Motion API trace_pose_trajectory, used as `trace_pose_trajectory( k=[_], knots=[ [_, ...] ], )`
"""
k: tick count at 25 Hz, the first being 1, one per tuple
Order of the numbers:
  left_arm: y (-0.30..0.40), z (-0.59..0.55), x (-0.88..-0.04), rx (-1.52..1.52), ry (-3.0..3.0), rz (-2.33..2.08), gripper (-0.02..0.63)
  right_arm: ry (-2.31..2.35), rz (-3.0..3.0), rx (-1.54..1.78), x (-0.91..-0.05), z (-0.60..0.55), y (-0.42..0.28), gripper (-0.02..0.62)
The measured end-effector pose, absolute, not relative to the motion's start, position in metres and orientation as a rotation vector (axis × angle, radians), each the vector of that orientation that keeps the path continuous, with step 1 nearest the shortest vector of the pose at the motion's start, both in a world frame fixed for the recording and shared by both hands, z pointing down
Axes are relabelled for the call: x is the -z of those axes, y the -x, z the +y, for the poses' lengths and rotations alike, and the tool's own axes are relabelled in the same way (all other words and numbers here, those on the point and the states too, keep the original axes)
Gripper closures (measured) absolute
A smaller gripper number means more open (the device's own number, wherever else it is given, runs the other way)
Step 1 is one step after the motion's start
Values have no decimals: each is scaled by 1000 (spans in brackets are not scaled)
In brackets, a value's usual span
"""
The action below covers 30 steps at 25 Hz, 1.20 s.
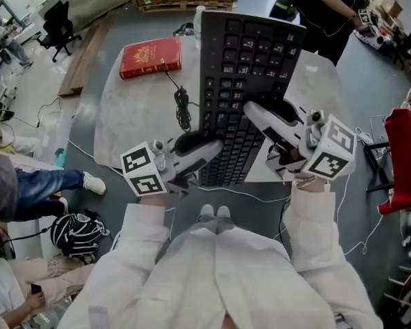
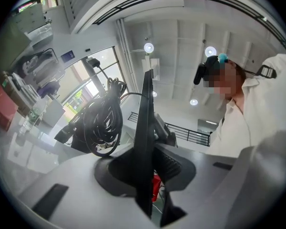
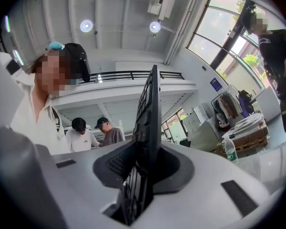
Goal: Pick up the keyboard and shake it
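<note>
Left tongs (image 1: 212, 147) and right tongs (image 1: 253, 110) each tight on the black keyboard (image 1: 250, 60), over the table (image 1: 123, 115).

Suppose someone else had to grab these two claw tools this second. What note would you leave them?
Left gripper: shut on the near left corner of the keyboard.
Right gripper: shut on its right-hand edge.
Keyboard: lifted above the table, coiled cable dangling beside it.
Done: pickup.
Left: the shaking; these pictures don't show whether it has begun.
</note>
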<state>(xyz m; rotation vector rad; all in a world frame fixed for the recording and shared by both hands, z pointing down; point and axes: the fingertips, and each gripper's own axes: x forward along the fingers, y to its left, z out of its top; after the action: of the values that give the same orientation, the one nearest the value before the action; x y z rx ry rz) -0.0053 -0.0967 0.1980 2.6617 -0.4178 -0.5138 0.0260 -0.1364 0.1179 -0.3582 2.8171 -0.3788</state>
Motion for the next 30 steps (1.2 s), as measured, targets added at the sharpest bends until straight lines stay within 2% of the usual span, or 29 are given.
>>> trace_pose_trajectory(
  k=[30],
  knots=[
    [3, -113, -331, 391, -2227, -530, 512, 679, 2776, 916, -277, -190, -28, 447]
  ],
)
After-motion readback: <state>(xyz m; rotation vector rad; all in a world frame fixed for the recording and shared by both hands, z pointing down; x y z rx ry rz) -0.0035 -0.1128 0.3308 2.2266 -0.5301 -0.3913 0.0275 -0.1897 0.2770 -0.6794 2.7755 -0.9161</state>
